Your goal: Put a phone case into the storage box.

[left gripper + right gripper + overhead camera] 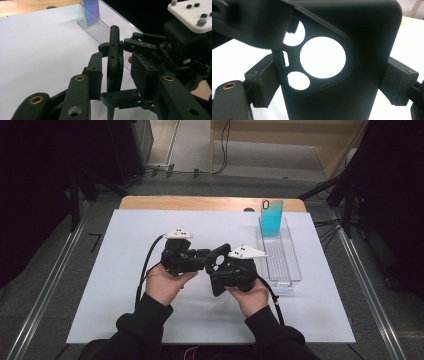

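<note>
On white bench (100, 270), mid-front: handover of black moulded phone case (352, 75).
Clear plastic tray (295, 270) at right props a blue phone case (271, 218) upright. Right tool (220, 265) clamps the black case's sides; left tool (197, 257), jaws part-open, straddles its edge, apparently releasing.

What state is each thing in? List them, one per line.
Left gripper: jaws open, black phone case between them.
Right gripper: jaws shut on the black phone case's sides.
Black phone case: held in the air.
Blue phone case: standing upright in clear tray.
</note>
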`<state>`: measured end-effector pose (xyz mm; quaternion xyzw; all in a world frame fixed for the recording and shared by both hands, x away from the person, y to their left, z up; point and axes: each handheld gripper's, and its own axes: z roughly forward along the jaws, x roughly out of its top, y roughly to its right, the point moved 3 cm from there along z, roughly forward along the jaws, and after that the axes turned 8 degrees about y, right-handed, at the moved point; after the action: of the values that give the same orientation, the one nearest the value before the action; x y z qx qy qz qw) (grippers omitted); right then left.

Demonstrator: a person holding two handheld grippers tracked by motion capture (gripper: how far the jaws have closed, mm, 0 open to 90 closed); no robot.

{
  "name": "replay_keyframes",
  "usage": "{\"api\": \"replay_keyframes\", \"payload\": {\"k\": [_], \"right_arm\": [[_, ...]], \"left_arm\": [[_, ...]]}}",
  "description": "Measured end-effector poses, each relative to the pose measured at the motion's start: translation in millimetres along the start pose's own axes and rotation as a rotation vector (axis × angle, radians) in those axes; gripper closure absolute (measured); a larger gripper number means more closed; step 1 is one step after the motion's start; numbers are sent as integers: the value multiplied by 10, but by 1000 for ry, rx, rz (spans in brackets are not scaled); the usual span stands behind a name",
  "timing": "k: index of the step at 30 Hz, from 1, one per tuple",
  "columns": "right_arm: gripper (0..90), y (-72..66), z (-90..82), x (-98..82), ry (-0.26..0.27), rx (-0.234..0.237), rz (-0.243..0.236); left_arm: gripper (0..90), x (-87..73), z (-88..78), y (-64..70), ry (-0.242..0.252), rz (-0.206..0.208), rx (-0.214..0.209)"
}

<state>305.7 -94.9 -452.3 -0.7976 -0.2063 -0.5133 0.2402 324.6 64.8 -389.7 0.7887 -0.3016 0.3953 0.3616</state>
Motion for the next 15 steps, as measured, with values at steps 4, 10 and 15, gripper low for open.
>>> {"api": "replay_keyframes", "payload": {"k": [4,10,15], "right_arm": [[125,18,-2,-14,-9,9,5],[125,86,-14,-37,-24,8,19],[125,195,-60,-10,-12,38,46]], "left_arm": [[527,30,-56,-31,34,-9,-10],[416,40,-137,-79,39,-4,-24],[325,19,-195,-115,36,16,-91]]}}
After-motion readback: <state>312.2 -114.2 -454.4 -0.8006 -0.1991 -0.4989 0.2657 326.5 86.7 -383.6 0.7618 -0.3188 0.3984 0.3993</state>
